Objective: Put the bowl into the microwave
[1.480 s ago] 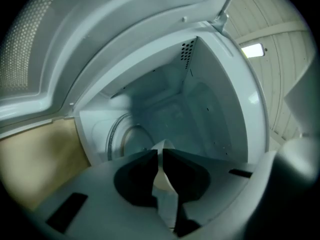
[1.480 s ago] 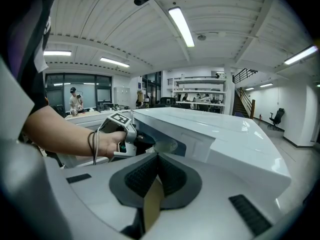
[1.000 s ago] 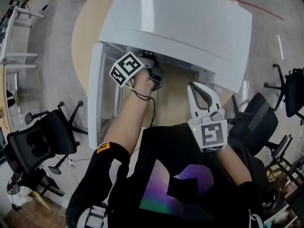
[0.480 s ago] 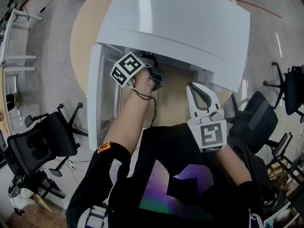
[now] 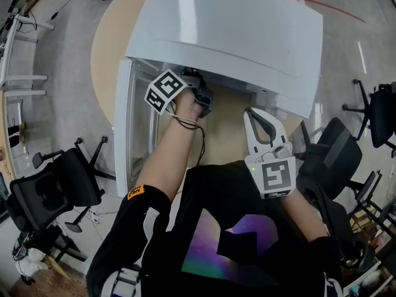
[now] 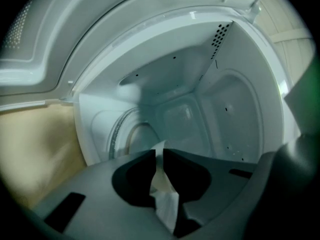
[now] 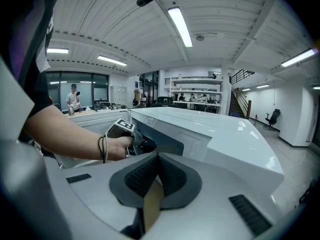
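Grey workshop floor surrounds a round, pale wooden worktop [image 5: 105,48]. On it sits a boxy white microwave oven [image 5: 235,36] with its white hinged door [image 5: 127,135] swung open on the microwave's left side.

Your left claw [image 6: 159,155] reaches inside the microwave's cavity. It is clenched on a thin white edge that appears to be the rim of the white bowl [image 6: 165,199]. The bowl's body lies below the claw, out of sight. Pinching the rim likely lets you carry the bowl level through the opening and lower it toward the faint round ring [image 6: 131,134], probably the turntable, deep in the microwave.

Your right claw [image 7: 158,156] is clenched on nothing. It is parked in front of the microwave near your chest, probably so that it does not block the doorway.

The open door flanks your left forearm. The microwave's top hides the cavity from the head view, so clearance around the bowl cannot be judged from above. Black office chairs [image 5: 55,193] stand on the floor to the left and right of the microwave, well apart from it.
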A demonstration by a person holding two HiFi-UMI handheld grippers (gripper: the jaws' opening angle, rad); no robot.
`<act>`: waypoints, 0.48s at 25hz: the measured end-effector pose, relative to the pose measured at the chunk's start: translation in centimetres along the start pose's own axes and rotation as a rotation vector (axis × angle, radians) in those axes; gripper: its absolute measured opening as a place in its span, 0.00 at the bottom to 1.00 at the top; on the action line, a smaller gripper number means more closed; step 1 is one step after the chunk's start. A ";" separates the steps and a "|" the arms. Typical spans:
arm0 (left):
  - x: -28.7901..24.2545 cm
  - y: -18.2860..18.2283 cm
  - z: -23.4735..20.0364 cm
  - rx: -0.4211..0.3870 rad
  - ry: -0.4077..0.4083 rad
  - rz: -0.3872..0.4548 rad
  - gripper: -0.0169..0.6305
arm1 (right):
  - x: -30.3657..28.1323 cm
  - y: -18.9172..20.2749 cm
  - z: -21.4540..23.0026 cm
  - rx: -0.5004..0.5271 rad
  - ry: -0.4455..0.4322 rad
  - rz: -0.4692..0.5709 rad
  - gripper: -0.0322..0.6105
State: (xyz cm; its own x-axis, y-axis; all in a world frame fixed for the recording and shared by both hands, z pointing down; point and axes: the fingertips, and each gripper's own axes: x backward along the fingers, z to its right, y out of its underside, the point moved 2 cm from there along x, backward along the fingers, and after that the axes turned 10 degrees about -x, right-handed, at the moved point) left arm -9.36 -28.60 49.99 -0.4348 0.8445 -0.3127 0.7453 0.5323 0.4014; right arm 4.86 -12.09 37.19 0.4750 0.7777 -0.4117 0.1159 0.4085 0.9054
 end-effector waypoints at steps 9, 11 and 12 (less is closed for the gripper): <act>0.1 0.1 0.2 -0.032 0.007 -0.020 0.15 | 0.8 -0.3 -0.1 -0.006 0.023 0.006 0.07; 0.3 0.3 0.3 -0.045 0.010 -0.022 0.16 | 1.0 -0.5 -0.2 0.006 0.023 0.024 0.07; 0.5 0.3 0.4 -0.055 0.012 -0.022 0.16 | 1.3 -0.4 -0.2 -0.001 0.031 0.017 0.07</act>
State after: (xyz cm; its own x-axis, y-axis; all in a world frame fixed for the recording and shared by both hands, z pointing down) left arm -9.11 -28.03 49.64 -0.4572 0.8328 -0.3119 0.7066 0.5532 0.4413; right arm 5.26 -11.16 36.31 0.4496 0.7990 -0.3993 0.1070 0.3957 0.9121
